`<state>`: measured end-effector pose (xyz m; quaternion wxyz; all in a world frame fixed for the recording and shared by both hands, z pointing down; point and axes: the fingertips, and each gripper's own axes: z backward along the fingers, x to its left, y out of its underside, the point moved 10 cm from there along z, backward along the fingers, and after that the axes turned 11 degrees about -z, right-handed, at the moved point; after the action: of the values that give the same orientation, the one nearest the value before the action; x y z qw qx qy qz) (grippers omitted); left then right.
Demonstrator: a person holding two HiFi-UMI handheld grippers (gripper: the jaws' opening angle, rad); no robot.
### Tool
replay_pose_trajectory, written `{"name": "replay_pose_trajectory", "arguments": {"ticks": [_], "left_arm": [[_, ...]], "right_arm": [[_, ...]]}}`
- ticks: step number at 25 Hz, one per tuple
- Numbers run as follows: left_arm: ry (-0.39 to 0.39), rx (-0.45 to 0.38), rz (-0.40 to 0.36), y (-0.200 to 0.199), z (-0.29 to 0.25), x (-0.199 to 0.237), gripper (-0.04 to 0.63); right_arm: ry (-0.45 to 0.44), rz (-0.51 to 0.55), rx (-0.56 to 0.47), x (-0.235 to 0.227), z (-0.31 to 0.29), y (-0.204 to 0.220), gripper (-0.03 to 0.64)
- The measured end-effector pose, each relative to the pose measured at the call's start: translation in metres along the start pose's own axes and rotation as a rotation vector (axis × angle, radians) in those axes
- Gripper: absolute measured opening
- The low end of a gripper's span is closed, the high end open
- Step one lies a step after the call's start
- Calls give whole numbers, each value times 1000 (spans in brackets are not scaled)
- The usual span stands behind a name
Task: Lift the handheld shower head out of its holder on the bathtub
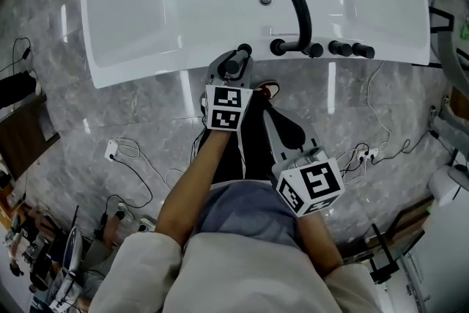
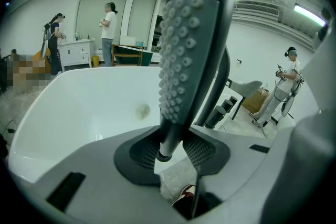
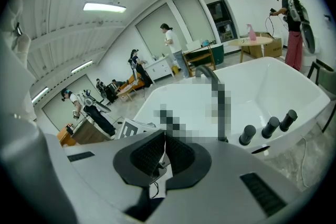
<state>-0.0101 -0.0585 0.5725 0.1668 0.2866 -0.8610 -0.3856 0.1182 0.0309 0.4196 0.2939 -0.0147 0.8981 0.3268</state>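
Observation:
The shower head (image 2: 194, 44), dark grey with rows of rubber nozzles, stands upright between my left gripper's (image 2: 170, 147) pads, which are shut on its thin handle. In the head view that left gripper (image 1: 236, 64) hangs just off the near rim of the white bathtub (image 1: 146, 11), with the shower head (image 1: 239, 59) a dark shape at its tip. My right gripper (image 1: 270, 112) is lower and closer to my body, away from the tub. In the right gripper view its pads (image 3: 152, 155) lie together with nothing between them.
A black arched spout (image 1: 293, 4) and black knobs (image 1: 341, 49) stand on the tub's near rim at the right. Cables and power strips (image 1: 121, 150) lie on the marble floor. Other people stand far off in the room.

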Motion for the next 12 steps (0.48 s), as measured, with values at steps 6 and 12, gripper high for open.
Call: {"name": "replay_pose_trajectory", "arguments": {"ticks": [6,12], "left_arm": [[16,0,-21,-6,14,-4,139],[23,-11,5,-18,30,-1,140]], "right_arm": [[-1,4,-33,6,8,-8,20],[-5,10,-55,12,12,-17,20]]}}
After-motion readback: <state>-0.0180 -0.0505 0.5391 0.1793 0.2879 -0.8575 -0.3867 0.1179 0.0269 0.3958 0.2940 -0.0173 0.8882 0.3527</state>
